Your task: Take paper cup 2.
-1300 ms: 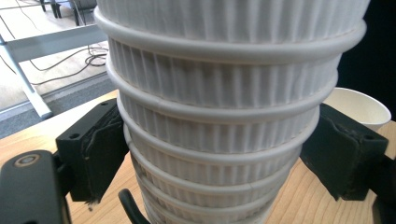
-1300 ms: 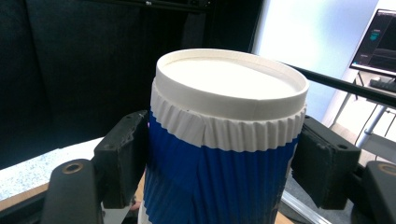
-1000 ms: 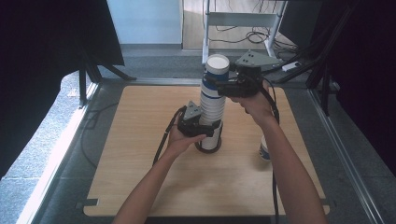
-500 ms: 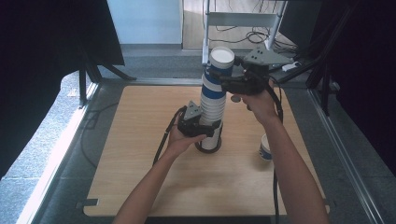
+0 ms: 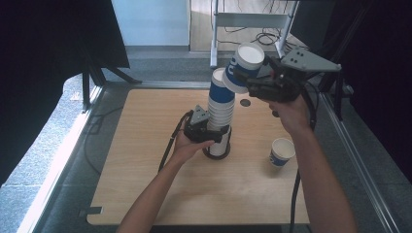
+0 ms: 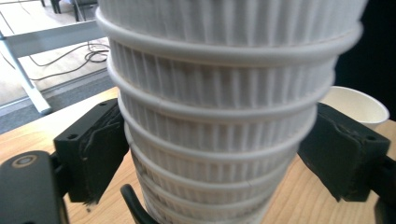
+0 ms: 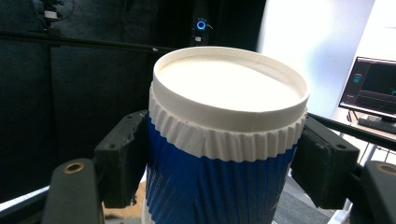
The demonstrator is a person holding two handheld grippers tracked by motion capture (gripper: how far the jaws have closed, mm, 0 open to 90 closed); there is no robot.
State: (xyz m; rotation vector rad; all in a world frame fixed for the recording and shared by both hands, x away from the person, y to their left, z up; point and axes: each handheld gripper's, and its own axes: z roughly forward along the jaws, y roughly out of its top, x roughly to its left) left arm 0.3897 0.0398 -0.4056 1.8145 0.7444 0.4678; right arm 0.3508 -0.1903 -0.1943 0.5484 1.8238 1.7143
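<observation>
Cup stack, high view: stack of paper cups [image 5: 221, 114] stands upright at the middle of the frame on the wooden bench [image 5: 145, 184], its foot in a dark ring.
Lifted cup, high view: blue-and-white paper cup [image 5: 241, 68] sits upper centre-right, tilted, clear of the stack top and pinched by the right gripper [image 5: 252, 83].
Left gripper, high view: left gripper [image 5: 214, 135] sits at the stack's lower part, just left of centre.
Loose cup, high view: single cup [image 5: 282, 152] stands upright at the right, well apart from the stack.
Stack, left gripper view: ribbed white rims of the stack [image 6: 224, 116] run through the centre; the black jaws stand at either side, the left pad at the wall, the right with a sliver of gap. They have just been easing apart, so the hold looks loose, more a steadying than a squeeze.
Lifted cup, right gripper view: lifted cup [image 7: 224, 154] sits centre frame, both pads pressed on its corrugated blue sleeve just under the white band.
Handling: paper cups are likely very light, thin-walled and easy to crush; nested ones tend to stick.
Hold: best taken on the ribbed sleeve below the rim, where the wall is stiffest and least slippery.
</observation>
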